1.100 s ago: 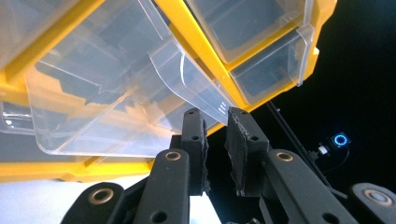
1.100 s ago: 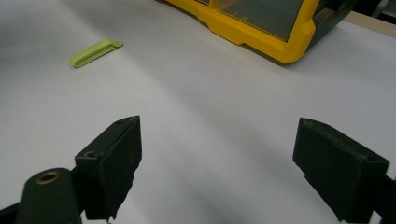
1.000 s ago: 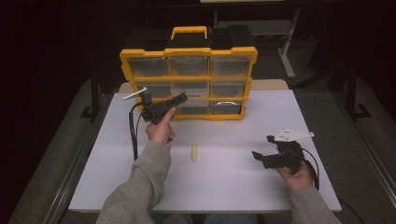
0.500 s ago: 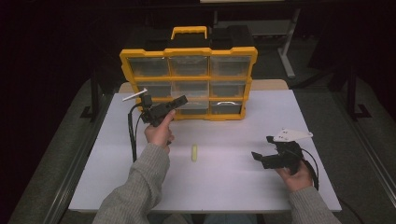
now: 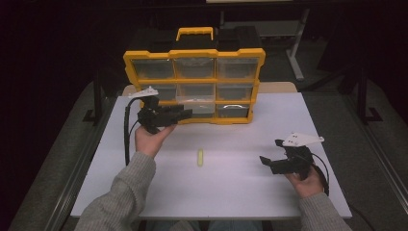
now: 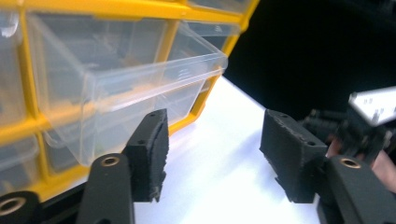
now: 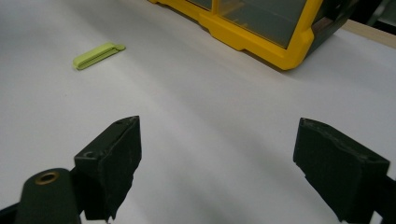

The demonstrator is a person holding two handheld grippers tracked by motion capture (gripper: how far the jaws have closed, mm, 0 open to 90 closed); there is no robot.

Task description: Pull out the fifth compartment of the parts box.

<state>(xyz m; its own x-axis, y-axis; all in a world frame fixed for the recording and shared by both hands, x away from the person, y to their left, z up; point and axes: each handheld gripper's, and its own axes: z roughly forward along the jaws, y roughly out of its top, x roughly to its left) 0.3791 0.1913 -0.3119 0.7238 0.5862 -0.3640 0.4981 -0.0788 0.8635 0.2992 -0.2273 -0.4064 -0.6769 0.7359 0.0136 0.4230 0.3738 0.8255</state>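
Left gripper (image 5: 185,113) level beside pulled-out drawer (image 5: 196,99)

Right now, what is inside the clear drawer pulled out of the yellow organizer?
The pulled-out drawer in the organizer looks empty through its clear walls; its floor, seen from below, is partly hidden. The left gripper, jaws just opened, holds nothing.

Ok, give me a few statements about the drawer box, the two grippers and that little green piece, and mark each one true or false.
1. A clear drawer in the yellow organizer stands pulled partway out. True.
2. The left gripper is clamped on that drawer. False: its jaws have just been opening and nothing is between them.
3. The green clip lies on the white table between the two hands. True.
4. The right gripper holds the green clip. False: its jaws are open and empty, the clip lies apart from them.
5. The organizer lies flat on its back. False: it stands upright.
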